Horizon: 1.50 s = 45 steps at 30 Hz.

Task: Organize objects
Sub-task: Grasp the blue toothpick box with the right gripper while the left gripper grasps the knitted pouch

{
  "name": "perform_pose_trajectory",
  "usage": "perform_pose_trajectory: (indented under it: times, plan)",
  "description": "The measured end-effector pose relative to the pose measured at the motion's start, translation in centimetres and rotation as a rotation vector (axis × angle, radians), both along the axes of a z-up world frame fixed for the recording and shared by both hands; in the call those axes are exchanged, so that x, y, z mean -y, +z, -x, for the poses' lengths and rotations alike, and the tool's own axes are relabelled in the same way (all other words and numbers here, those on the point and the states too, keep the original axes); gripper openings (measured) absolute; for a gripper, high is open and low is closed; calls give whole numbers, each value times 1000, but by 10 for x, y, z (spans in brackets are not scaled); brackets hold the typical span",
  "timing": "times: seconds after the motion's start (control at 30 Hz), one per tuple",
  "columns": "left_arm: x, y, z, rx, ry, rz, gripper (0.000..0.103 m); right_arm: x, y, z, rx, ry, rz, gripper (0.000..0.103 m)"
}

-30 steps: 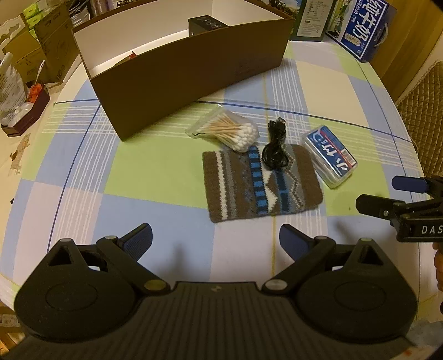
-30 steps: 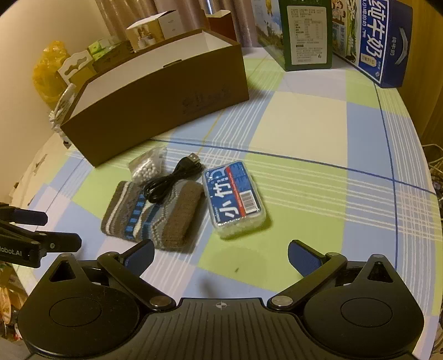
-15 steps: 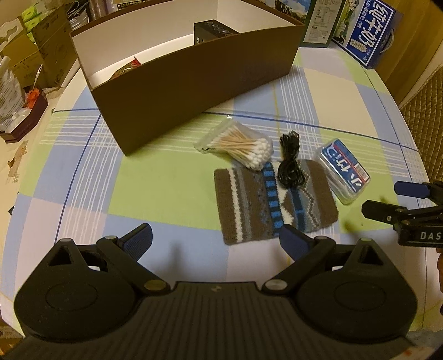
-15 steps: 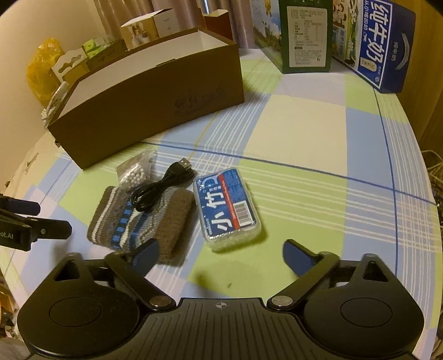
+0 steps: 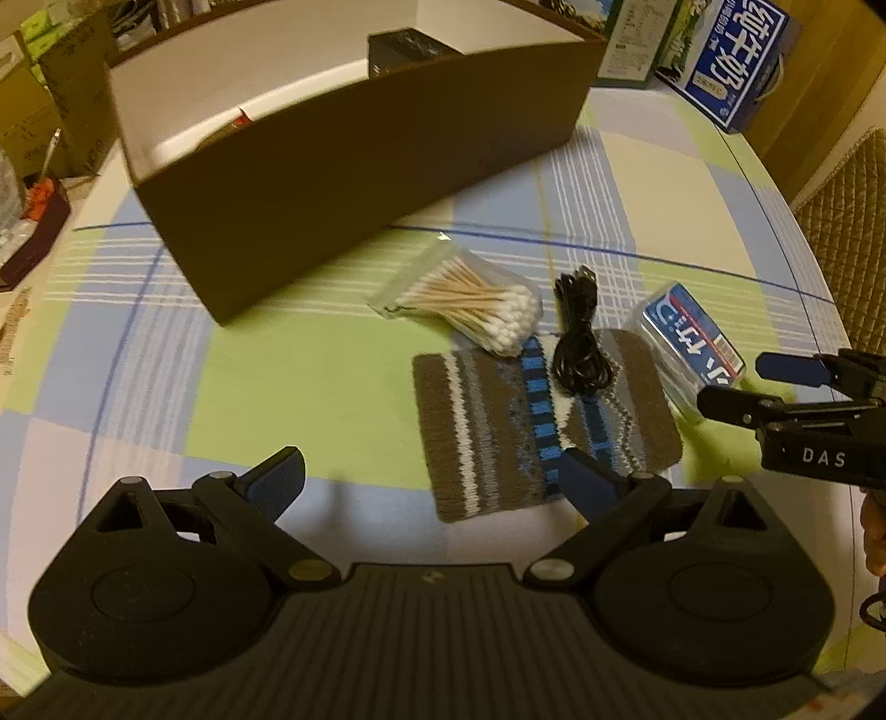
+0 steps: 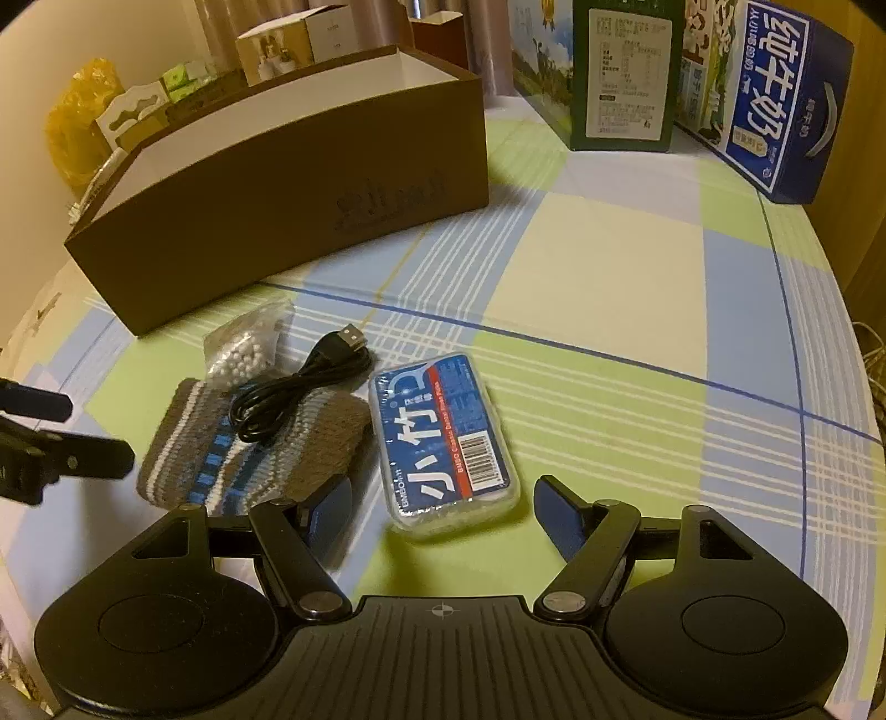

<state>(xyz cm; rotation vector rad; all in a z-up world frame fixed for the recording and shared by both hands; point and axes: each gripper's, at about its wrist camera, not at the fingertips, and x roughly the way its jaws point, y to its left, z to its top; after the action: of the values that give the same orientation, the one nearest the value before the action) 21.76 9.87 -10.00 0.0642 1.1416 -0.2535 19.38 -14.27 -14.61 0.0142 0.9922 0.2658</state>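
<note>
A striped knitted pouch [image 5: 531,426] [image 6: 266,448] lies on the checked tablecloth with a coiled black USB cable [image 5: 578,343] [image 6: 293,387] on top of it. A bag of cotton swabs [image 5: 470,302] [image 6: 243,349] rests at its far edge. Beside the pouch lies a clear blue-labelled floss box [image 5: 689,346] [image 6: 443,437]. My left gripper [image 5: 432,479] stands open, its right finger over the pouch's near edge. My right gripper [image 6: 443,515] is open, its fingers either side of the floss box's near end. A brown open box [image 5: 343,138] [image 6: 288,188] stands behind.
A black object [image 5: 410,47] and a red-tipped item sit inside the brown box. Milk cartons [image 6: 775,94] and a green carton [image 6: 623,72] stand at the table's far right. Cardboard boxes and clutter [image 5: 50,111] crowd the left side. The table edge curves at the right by a woven chair [image 5: 847,221].
Both grippers have moved forward and lower toward the objects. The right gripper now brackets the near end of the floss box. The left one now reaches the pouch.
</note>
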Motion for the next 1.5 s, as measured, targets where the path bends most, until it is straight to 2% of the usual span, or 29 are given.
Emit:
perform_pose_trajectory:
  times: [0.4, 0.43, 0.67, 0.7, 0.77, 0.8, 0.87, 0.97, 1.0, 1.03, 1.2, 1.4, 1.5]
  plan:
    - [31, -39, -13, -45, -11, 96, 97, 13, -7, -1, -27, -49, 3, 71]
    - [35, -40, -14, -49, -6, 101, 102, 15, -7, 0, -29, -57, -3, 71]
    - [55, -45, -17, 6, 17, 40, 100, 21, -7, 4, -31, -83, -16, 71]
    - [57, -44, -15, 21, 4, 30, 96, 21, -7, 5, -30, -83, -16, 71]
    - [56, -40, -9, 53, -40, 40, 72, 20, -7, 5, -29, -84, -16, 71]
    - [55, -38, -7, 60, -48, 47, 67, 20, -8, 5, -29, -84, -17, 71]
    - [50, -35, -2, 78, -59, 41, 42, 20, -8, 5, -28, -83, -16, 71]
    - [34, -31, 1, 69, -55, 81, 22, 20, -8, 5, -26, -78, -17, 71]
    - [28, -29, 2, 63, -48, 103, 19, 20, -8, 5, -26, -77, -17, 71]
    - [22, -26, 4, 61, -40, 113, 10, 20, -8, 4, -25, -75, -17, 71]
    - [-10, -15, 21, 37, -1, 124, 9, 20, -6, 5, -21, -67, -21, 71]
    - [-71, -6, 41, 30, 95, 70, 10, 22, -6, 6, -24, -65, -23, 71]
    - [-103, -8, 43, 20, 180, 36, 21, 21, -6, 6, -24, -60, -22, 71]
